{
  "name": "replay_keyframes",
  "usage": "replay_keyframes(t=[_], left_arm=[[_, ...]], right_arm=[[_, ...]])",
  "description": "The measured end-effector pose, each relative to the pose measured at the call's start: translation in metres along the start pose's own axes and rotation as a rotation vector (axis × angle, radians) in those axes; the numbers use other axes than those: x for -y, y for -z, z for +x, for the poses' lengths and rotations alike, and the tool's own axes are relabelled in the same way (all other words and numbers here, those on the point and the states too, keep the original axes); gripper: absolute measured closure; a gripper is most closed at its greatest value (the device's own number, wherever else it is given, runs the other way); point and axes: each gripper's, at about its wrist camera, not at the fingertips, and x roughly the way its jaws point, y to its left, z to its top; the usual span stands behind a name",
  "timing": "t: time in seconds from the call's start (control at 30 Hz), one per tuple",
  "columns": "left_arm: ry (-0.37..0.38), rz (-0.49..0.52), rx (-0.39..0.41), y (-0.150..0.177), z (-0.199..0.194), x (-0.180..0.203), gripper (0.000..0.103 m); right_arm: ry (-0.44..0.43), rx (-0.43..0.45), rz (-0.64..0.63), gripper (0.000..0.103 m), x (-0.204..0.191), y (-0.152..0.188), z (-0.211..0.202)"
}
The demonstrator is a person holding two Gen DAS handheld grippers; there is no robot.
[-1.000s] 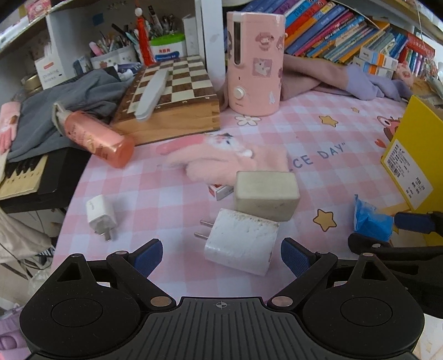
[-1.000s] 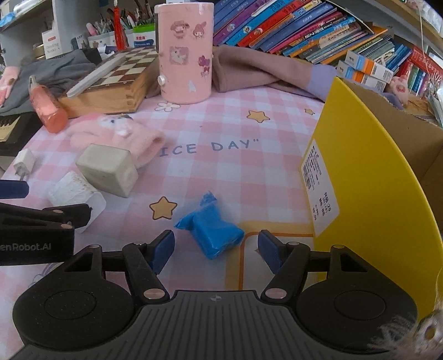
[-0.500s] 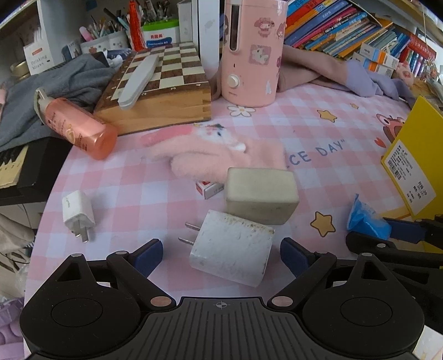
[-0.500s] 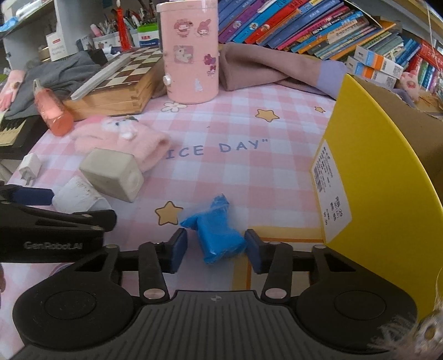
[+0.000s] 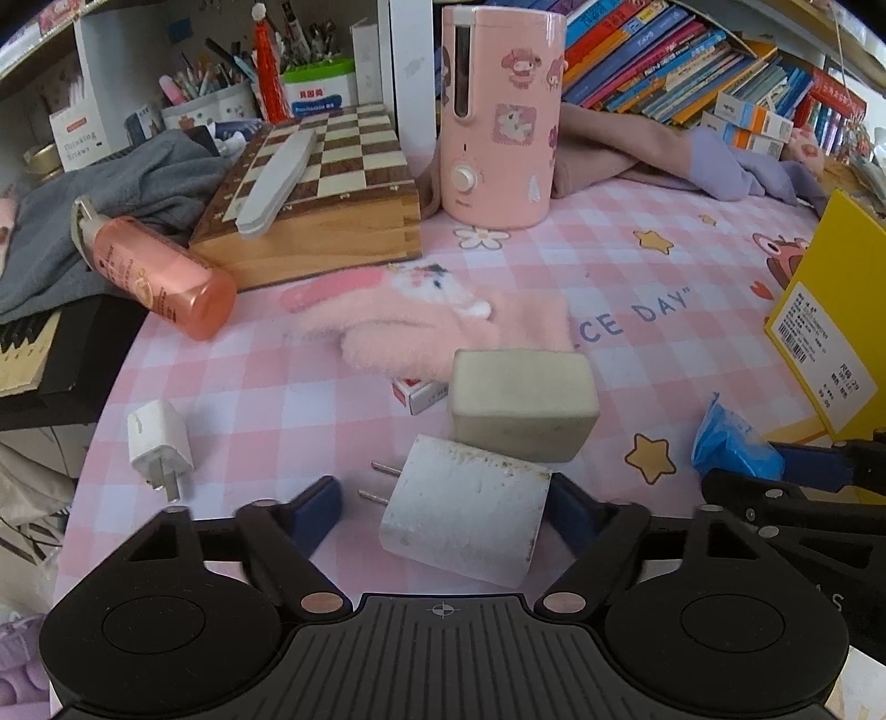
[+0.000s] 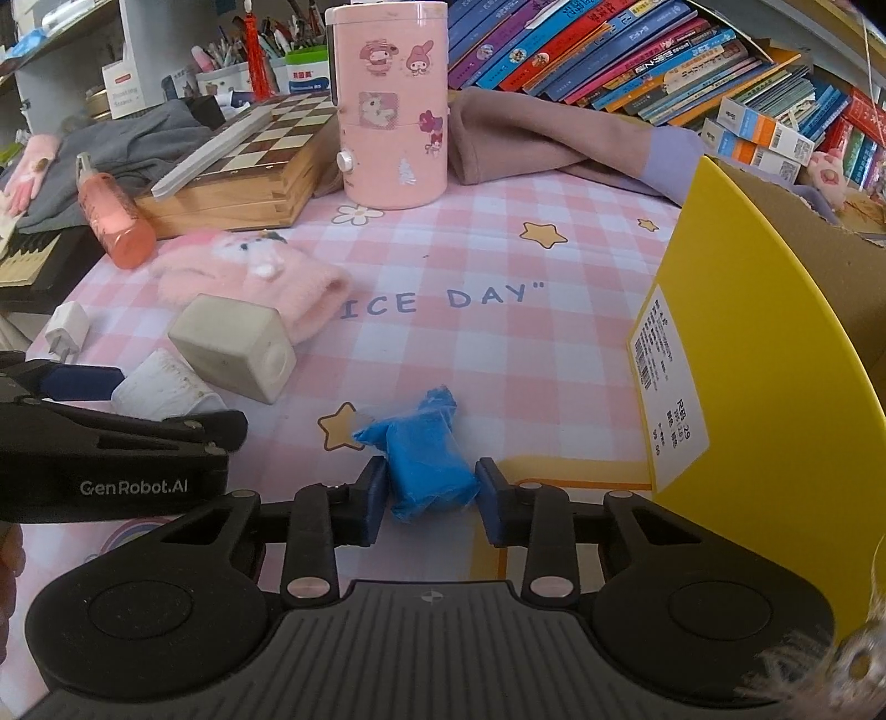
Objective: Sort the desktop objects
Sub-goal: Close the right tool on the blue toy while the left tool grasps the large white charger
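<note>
Your right gripper (image 6: 427,493) has its jaws pinched onto the blue packet (image 6: 426,462), which sits on the pink checked tablecloth (image 6: 498,343) just left of the yellow box (image 6: 775,387). Your left gripper (image 5: 443,507) is spread around the white charger (image 5: 465,526) (right pad touching, left pad apart), beside the grey block (image 5: 523,412).

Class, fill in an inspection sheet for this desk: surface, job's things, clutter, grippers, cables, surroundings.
Surface: pink checked tablecloth.
Job's things: white charger, beige block, small plug, blue packet, yellow box.
Clutter: pink glove, pink bottle, chessboard, pink canister.
Grippers: left gripper open around the white charger; right gripper fingers against the blue packet.
Cables: nothing seen.
Surroundings: books, pen cups.
</note>
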Motion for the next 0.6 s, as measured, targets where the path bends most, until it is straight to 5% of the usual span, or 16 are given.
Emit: replay_keyframes(t=[0.6], left_arm=[[0.062,-0.091,0.054,0.017,-0.059,-0.012,0.034]], right_arm=[[0.006,0.059,0.014,0.074,-0.003,0.006,-0.034]])
